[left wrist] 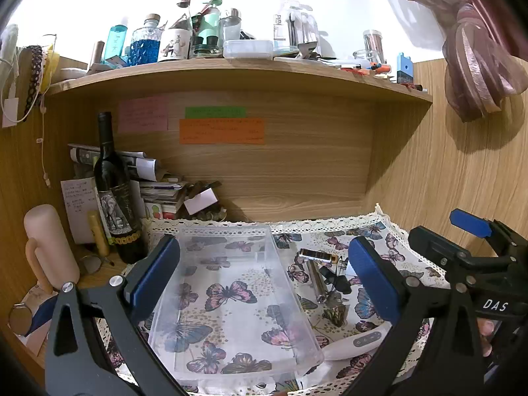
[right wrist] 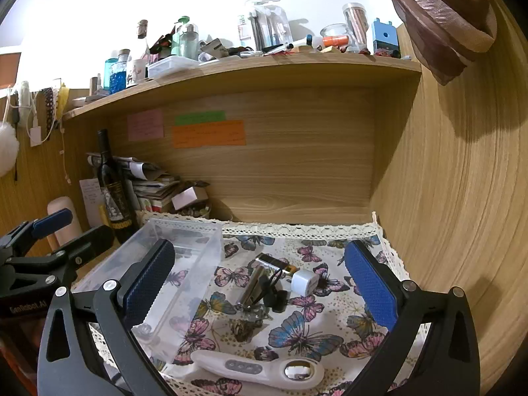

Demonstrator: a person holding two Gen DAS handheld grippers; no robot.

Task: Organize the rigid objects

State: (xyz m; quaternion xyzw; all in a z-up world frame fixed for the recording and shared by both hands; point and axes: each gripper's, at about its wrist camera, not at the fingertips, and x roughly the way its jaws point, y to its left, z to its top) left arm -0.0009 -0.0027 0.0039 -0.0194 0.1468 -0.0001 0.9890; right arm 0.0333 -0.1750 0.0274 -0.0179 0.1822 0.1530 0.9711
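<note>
Above butterfly cloth [right wrist: 297,330], left gripper [left wrist: 264,283] and right gripper [right wrist: 260,290] fingers spread wide, holding nothing

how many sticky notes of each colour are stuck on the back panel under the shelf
pink note: 1
green note: 1
orange note: 1
total: 3

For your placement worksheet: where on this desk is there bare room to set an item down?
Inside the clear bin; on the cloth behind the white cube, toward the right wall. Crowded: the middle cluster around the silver tube, and the wine bottle corner.
</note>
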